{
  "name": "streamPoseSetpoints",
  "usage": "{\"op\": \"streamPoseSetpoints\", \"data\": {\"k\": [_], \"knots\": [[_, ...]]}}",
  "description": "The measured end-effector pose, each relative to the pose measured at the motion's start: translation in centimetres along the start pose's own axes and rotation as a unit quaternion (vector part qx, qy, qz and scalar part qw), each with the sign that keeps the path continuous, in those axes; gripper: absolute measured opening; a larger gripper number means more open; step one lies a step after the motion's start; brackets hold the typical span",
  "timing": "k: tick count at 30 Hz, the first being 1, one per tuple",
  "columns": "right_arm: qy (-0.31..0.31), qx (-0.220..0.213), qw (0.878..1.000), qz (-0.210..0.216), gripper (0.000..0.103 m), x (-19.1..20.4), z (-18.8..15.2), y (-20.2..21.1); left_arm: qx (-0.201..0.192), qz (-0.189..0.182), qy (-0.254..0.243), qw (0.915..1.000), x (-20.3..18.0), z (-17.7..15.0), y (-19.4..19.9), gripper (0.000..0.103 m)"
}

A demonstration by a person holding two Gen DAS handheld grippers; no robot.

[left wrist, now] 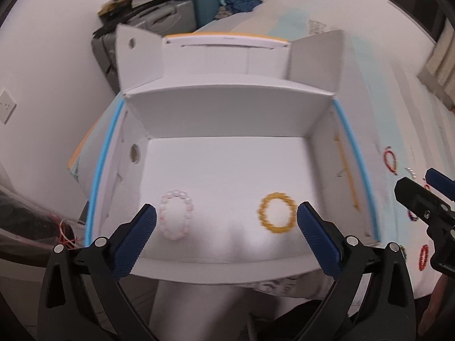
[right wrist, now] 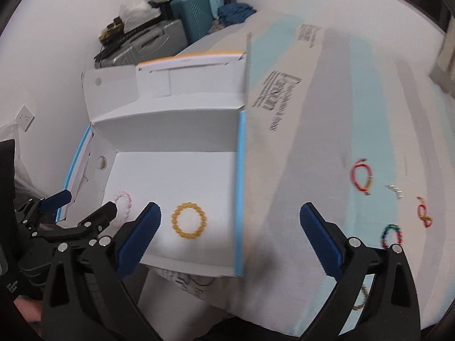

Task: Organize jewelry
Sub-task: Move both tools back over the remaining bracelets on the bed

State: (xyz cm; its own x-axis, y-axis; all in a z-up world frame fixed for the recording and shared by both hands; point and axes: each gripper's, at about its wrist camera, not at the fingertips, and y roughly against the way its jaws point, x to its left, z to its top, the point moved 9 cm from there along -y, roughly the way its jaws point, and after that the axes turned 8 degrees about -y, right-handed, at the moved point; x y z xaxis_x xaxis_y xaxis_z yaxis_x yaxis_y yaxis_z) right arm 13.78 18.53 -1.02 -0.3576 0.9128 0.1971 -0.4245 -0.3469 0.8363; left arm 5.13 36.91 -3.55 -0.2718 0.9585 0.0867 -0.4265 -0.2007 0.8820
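A: How far along are you?

B: Two pieces lie inside the white box point(left wrist: 227, 167): the pink bead bracelet point(left wrist: 177, 215) and the yellow bead bracelet point(left wrist: 276, 213). Several remain on the bedsheet point(right wrist: 327, 147) right of the box: a red cord bracelet point(right wrist: 361, 176), a multicolour bead bracelet point(right wrist: 392, 234) and others.

A: And your grippers?

B: Your left gripper point(left wrist: 226, 221) hangs wide open and empty above the box. Your right gripper point(right wrist: 230, 221) is equally wide open and empty, straddling the box's right wall, with the cord bracelet well off to its right.
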Motion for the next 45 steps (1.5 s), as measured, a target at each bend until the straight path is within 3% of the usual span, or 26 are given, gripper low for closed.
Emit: {"op": "streamPoseSetpoints", "data": {"k": [10, 24, 35, 45], "knots": [[-0.035, -0.052, 0.997, -0.036, 0.095, -8.0, 0.0, 6.2, -0.048, -0.028, -0.056, 0.9968, -9.1, 0.8, 4.1, 0.097], [-0.104, -0.091, 0.987, -0.086, 0.095, -21.2, -2.6, 13.0, -0.08, -0.078, -0.143, 0.9834, -23.4, 0.3, 7.2, 0.097], [-0.158, -0.083, 0.976, -0.122, 0.095, -31.2, -6.9, 13.8, -0.074, -0.12, -0.208, 0.968, -34.1, -2.9, 6.0, 0.097], [-0.195, -0.039, 0.97, -0.142, 0.095, -38.4, -12.1, 9.7, -0.039, -0.149, -0.239, 0.9588, -39.7, -6.7, 0.9, 0.097]]}}
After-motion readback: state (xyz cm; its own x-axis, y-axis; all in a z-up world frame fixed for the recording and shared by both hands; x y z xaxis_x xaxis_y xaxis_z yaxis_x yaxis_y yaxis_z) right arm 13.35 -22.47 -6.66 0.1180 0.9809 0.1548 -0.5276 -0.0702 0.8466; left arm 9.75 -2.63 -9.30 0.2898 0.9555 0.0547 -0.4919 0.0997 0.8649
